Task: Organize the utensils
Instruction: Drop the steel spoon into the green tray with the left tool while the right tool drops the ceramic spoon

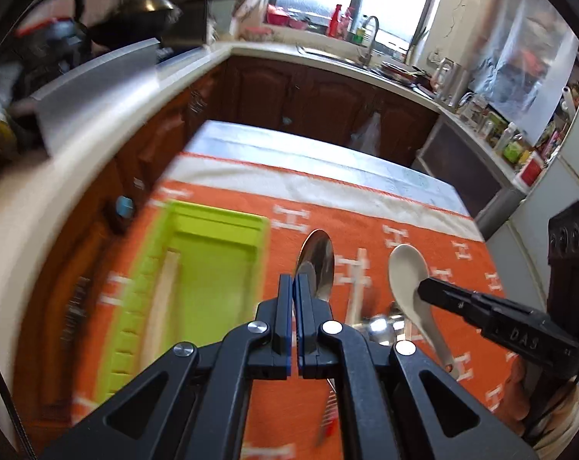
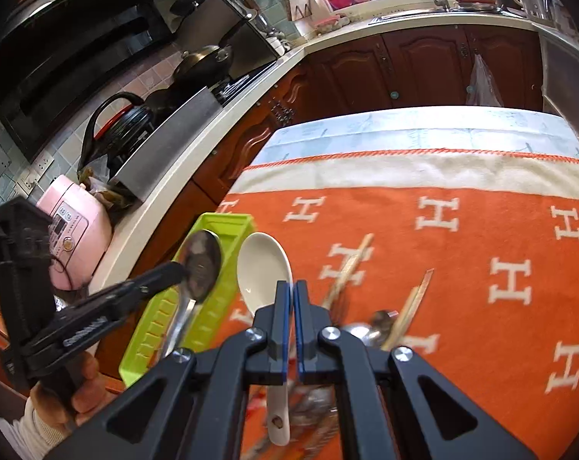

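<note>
On the desk [image 2: 461, 176], under an orange cloth [image 2: 423, 237] with white H marks, the sorting is looking barely begun. Largest item: the green tray [image 1: 212, 268] is lying near the desk's left edge, close beside the brown cabinets. It is holding one pale stick along its left channel, probably a chopstick, though blur is making that uncertain; the rest of the tray is showing bare.

Left gripper [image 1: 294, 287]: jaws are clenched on the handle of a metal spoon [image 1: 317, 260], which is hanging in the air just right of the tray. Right gripper [image 2: 292, 295]: jaws are clenched on the handle of a white ceramic spoon [image 2: 264, 268], bowl pointing forward, also lifted above the cloth.

Remaining: a loose heap [image 2: 366, 329] of metal cutlery is lying just behind the right gripper, with wooden chopsticks [image 2: 412, 306] angling out of it. My reading: one piece placed, two in transit, the heap left.

Room for moving: the cloth to the right and ahead is lying open. The tight side is the left, where tray, desk edge and cabinets are crowding together, and both grippers are working near each other, so a crossing of arms over the tray is looking like the main risk.
</note>
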`<state>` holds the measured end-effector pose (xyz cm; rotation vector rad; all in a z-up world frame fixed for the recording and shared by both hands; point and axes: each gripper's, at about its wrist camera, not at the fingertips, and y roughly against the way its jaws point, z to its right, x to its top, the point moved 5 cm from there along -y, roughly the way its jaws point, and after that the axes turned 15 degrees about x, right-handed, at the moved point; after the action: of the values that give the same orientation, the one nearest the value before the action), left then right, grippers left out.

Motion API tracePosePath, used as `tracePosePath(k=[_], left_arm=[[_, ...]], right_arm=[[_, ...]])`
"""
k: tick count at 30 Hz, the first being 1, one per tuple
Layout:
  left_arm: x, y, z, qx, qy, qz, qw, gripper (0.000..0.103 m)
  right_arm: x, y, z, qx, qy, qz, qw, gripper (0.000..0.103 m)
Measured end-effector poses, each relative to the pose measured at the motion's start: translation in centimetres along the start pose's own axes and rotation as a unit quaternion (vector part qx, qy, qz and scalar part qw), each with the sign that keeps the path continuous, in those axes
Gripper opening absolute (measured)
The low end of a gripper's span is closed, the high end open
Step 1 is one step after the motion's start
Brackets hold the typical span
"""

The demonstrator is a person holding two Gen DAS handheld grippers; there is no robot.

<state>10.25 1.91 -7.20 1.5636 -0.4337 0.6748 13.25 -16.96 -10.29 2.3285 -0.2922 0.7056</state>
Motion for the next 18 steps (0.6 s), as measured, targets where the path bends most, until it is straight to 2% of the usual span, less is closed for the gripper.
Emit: tracePosePath(k=[5, 10, 12, 18], left_arm=[[-0.9, 0.2, -5.4, 0.049, -0.003, -0.001, 0.9988, 0.0], [-2.2, -2.0, -8.3, 0.073, -0.007, -0.011, 0.9973, 0.0], [-2.8, -2.8, -8.6, 0.071, -0.012, -0.015, 0.9973, 0.0], [-4.4, -5.3, -8.3, 0.031, -0.014, -0.037, 0.9987, 0.0]], right_arm=[[0.3, -3.9, -3.9, -0.005, -0.017, -0.005, 1.0, 0.002], [0.8, -9.3, -4.9, -0.036, -0.071, -0.011, 0.997, 0.002], [1.2, -11.3, -5.0, -0.048, -0.086, -0.008, 0.995, 0.002], [1.9, -15.4, -4.7, -0.103, -0.082, 0.001, 0.991, 0.002]])
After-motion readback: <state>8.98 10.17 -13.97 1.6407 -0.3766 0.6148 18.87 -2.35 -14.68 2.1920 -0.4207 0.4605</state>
